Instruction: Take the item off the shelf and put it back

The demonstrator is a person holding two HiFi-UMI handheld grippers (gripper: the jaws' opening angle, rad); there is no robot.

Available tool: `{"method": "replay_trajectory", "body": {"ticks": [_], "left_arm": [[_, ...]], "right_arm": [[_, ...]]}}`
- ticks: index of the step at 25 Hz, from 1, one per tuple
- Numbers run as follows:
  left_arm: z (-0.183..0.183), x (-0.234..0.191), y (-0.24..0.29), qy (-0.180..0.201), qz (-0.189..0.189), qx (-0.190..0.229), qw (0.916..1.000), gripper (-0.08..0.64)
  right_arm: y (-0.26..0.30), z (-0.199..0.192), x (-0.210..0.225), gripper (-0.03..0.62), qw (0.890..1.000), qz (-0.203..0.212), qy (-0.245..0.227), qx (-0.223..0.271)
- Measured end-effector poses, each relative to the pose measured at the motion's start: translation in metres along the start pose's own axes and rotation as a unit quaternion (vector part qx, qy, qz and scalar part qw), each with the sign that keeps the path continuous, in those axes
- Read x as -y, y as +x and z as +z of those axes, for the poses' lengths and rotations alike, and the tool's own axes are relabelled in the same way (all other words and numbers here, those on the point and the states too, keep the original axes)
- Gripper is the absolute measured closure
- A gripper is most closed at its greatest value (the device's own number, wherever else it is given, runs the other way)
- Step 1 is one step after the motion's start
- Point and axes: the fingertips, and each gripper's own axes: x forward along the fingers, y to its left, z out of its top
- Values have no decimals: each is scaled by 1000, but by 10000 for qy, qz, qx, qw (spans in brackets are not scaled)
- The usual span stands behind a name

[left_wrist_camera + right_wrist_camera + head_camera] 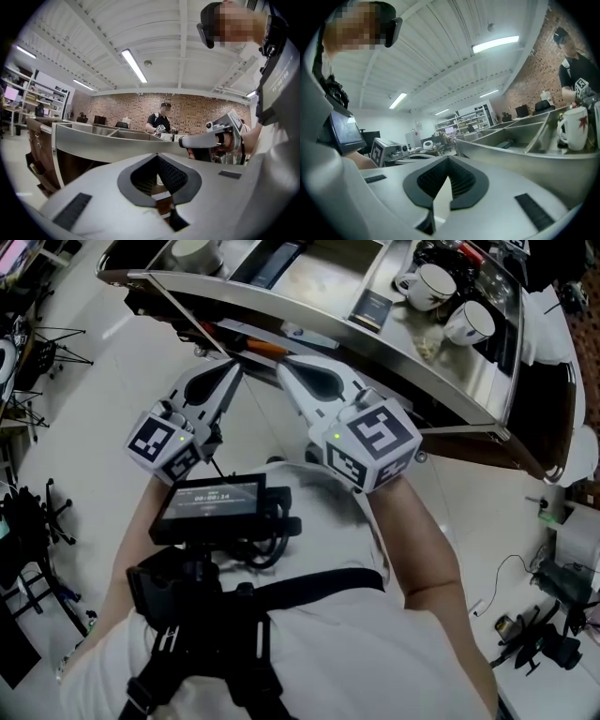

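Note:
A steel shelf point(309, 310) with divided trays stands in front of me. On it, at the right, are two white mugs point(429, 285) point(469, 322), and a small black box point(372, 308) sits near the middle. One mug point(573, 127) bears a red mark in the right gripper view. My left gripper point(234, 367) points at the shelf's near rim, shut and empty. My right gripper point(284, 365) is beside it, shut with nothing between its jaws. Both tips are just short of the rim point(108, 145). Each gripper shows in the other's view.
A white bowl point(195, 249) and a dark flat item point(272, 261) lie in the left trays. An orange-handled thing point(267, 348) lies under the rim. Tripods point(37, 352) stand on the floor at left, cables and gear point(544, 615) at right. A person point(160, 121) stands beyond the shelf.

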Motion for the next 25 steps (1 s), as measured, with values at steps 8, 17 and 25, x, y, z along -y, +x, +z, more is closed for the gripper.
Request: {"method": "replay_trajectory", "body": {"ticks": [8,17,25], "left_arm": [[6,-4,-5,137,68,121,9998,561],[0,9,-8,25,-9,-16,10000,561],[-10,12,-13,-26,15,-105,9999,561]], "right_arm": [[3,11,-7,591,9997,119,-198,114],[1,0,-9,591,9999,141,-15,21],[0,-11,-13,591,9998,135,100,-75]]}}
